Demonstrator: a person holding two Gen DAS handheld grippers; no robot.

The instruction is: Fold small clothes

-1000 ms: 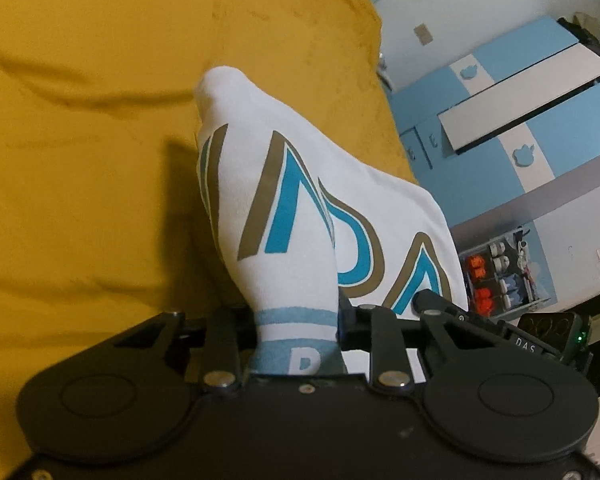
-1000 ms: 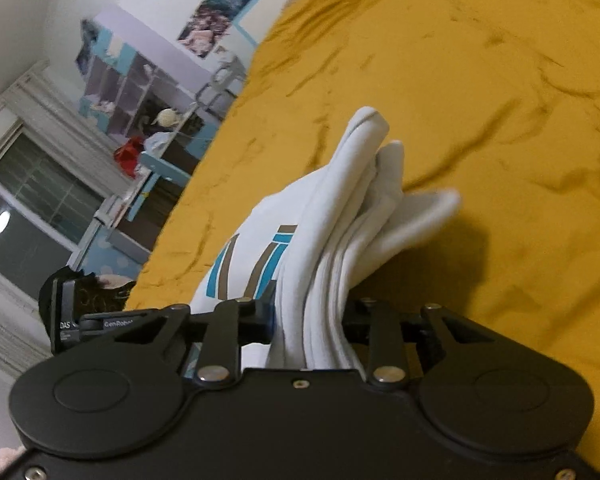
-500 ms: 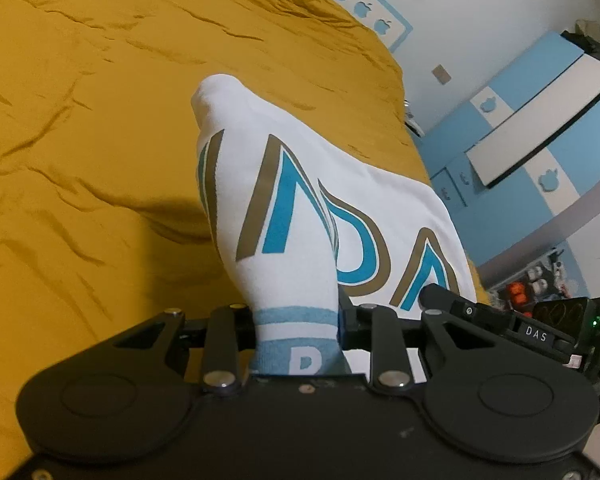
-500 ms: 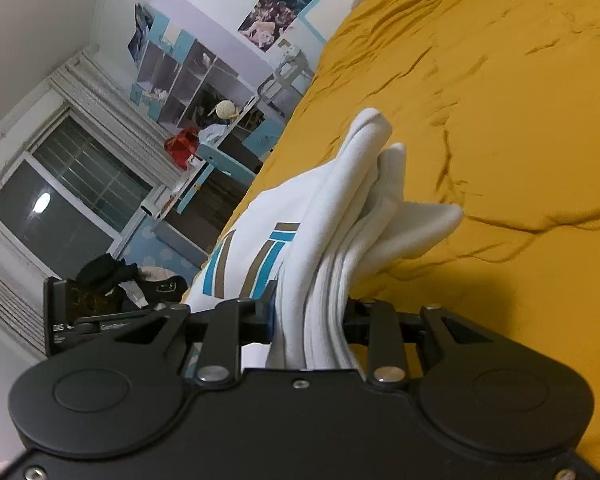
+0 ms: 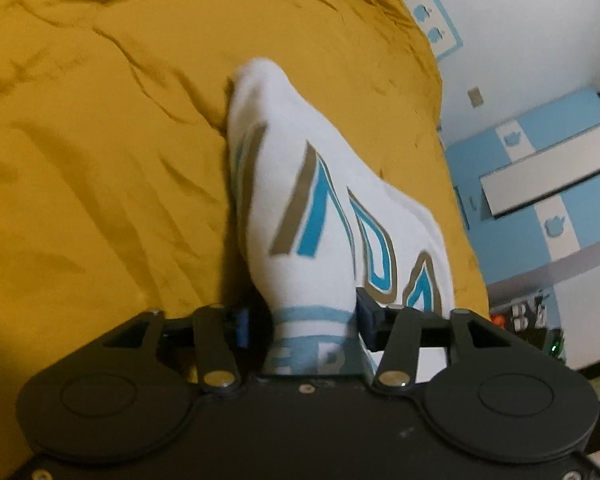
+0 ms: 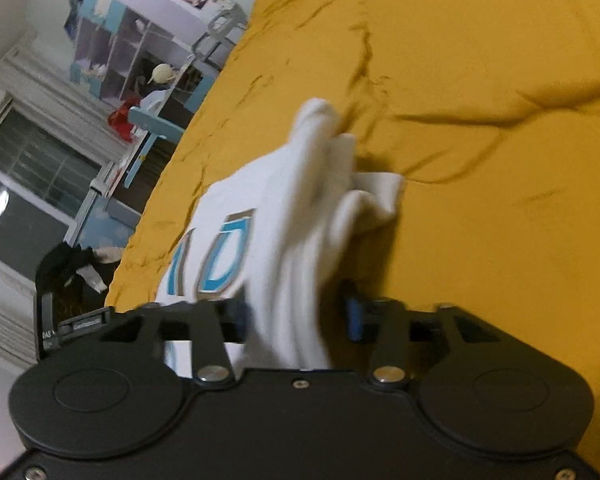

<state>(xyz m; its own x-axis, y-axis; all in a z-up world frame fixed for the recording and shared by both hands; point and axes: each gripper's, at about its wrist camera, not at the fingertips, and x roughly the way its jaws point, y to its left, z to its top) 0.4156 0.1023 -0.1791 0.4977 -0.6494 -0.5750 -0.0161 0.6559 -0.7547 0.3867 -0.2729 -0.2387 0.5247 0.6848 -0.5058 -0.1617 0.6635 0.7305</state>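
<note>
White garment released over mustard-yellow bedspread

The white cotton garment with blue-and-tan lettering (image 5: pixel 320 216) is seen between both tools' just-widened jaws, unclamped. Left gripper (image 5: pixel 300 320) and right gripper (image 6: pixel 296 316) are angled downward toward the bedspread (image 5: pixel 100 160).

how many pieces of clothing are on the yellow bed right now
1: a white garment with blue and tan lettering, lying on the yellow bedspread between the jaws of the left gripper and right gripper. Folds may hide more.

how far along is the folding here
Done: the white shirt already looks bunched into layers, low over the yellow bedspread. In hand: both the left gripper and right gripper have just been opening, cloth between the jaws. Left: letting it drop and neatening the fold.
</note>
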